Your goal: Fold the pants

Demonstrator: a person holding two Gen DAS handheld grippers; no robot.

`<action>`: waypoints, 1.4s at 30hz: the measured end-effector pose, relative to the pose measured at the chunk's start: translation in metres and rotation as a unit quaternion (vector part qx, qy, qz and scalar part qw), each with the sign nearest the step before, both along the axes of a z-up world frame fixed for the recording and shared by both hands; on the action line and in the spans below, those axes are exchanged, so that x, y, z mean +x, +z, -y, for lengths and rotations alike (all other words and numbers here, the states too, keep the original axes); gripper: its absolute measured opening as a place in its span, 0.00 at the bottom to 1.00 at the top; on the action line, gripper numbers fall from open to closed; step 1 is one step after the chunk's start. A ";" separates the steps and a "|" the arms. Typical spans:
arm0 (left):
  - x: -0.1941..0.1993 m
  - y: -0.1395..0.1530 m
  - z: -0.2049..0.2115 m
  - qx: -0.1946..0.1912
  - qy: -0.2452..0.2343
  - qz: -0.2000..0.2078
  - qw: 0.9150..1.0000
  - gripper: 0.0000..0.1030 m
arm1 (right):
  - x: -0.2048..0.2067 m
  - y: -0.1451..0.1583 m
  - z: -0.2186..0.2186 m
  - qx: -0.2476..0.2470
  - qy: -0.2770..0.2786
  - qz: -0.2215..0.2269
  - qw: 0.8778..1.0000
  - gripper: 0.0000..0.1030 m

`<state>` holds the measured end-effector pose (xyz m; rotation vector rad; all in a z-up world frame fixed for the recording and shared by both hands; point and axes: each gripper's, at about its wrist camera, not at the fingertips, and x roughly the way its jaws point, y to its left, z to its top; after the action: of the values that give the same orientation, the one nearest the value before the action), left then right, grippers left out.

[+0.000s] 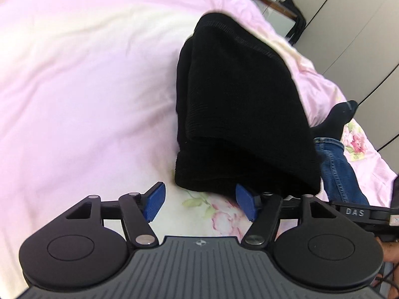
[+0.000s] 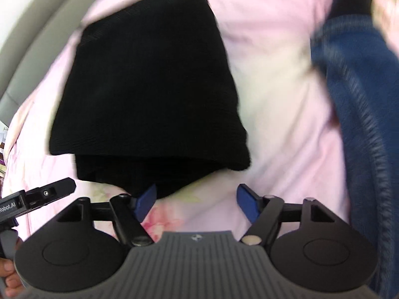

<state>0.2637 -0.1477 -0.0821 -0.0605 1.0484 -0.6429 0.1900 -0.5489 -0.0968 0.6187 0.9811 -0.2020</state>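
Pale pink bedding [image 1: 74, 79] with a faint floral print covers the bed that fills both views; grey wardrobe doors [image 1: 361, 37] stand behind it in the left wrist view. On this cover lies the black ribbed knit pair of pants [image 1: 237, 104], already folded into a compact, thick stack of several layers, its upper flap overhanging the layers below on the near side. A leg in blue jeans [image 1: 341, 172] with a black sock [image 1: 341, 117] rests on the bed just beside the stack.

Both grippers sit at the near edge of the bundle. The left gripper [image 1: 203, 203] has its blue-padded fingers [image 1: 154, 203] spread apart with nothing between them; the other pad sits at or just under the lip of the cloth, and whether it touches I cannot tell. The right gripper [image 2: 197, 203] is likewise released, its jaws wide, one blue pad [image 2: 146, 201] partly tucked below the overhanging fabric, gripping nothing.

Judging by the layered stack and the empty jaws, the folding itself looks close to finished, and the step in hand seems to be letting go after laying a fold down. What remains is probably tidying: squaring the overhanging top layer with those beneath, pressing the bundle flat, or clearing both tools away without snagging the loose hem.
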 end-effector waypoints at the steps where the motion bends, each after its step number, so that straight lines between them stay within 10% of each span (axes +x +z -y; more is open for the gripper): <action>1: -0.007 0.007 -0.003 0.005 0.003 0.015 1.000 0.79 | -0.007 0.010 -0.009 -0.029 0.004 0.025 0.999 0.71; 9: -0.039 0.056 0.001 0.059 0.053 0.107 0.991 0.99 | -0.030 0.062 -0.054 -0.169 0.033 0.135 0.976 0.87; 14: -0.047 0.058 0.021 0.122 0.052 0.120 0.984 1.00 | -0.036 0.078 -0.062 -0.177 0.023 0.145 0.973 0.95; 42: -0.061 0.052 0.040 0.123 0.063 0.127 0.982 1.00 | -0.046 0.084 -0.064 -0.181 0.001 0.128 0.975 0.95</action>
<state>0.2030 -0.1875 -0.0301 0.1659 0.8614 -0.3914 0.1435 -0.4847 -0.0126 0.2994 0.6729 -0.2848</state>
